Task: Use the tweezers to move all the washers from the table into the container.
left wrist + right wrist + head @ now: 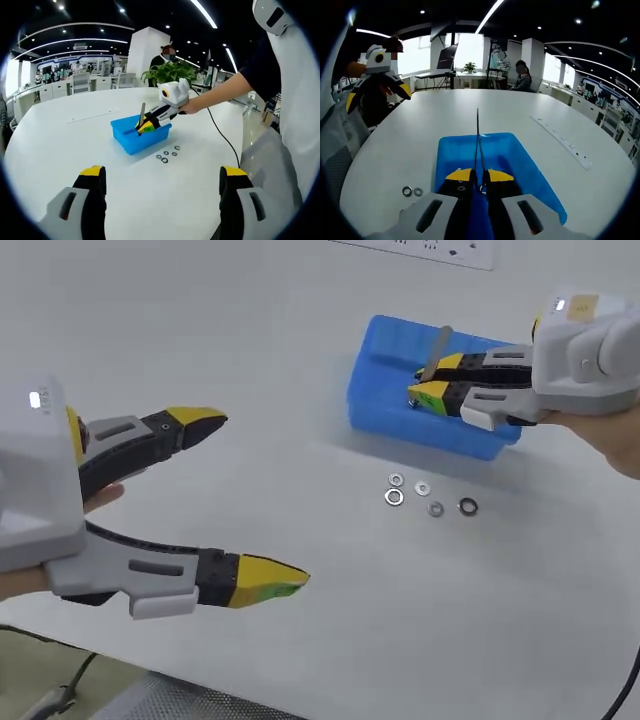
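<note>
Several small washers (422,490) lie loose on the white table, just in front of the blue container (400,350). My right gripper (428,385) hovers over the container, shut on thin metal tweezers (438,345) that stick out past its yellow tips. In the right gripper view the tweezers (477,135) point forward over the container (525,170), and two washers (412,191) rest on the table to its left. My left gripper (245,502) is at the near left, open wide and holding nothing. The left gripper view looks past its jaws at the container (131,142) and the washers (167,154).
The table's near edge (200,680) runs along the bottom left of the head view. A power strip (420,248) lies at the far side of the table. A cable (222,140) trails from the right gripper across the table. A potted plant and people are in the background.
</note>
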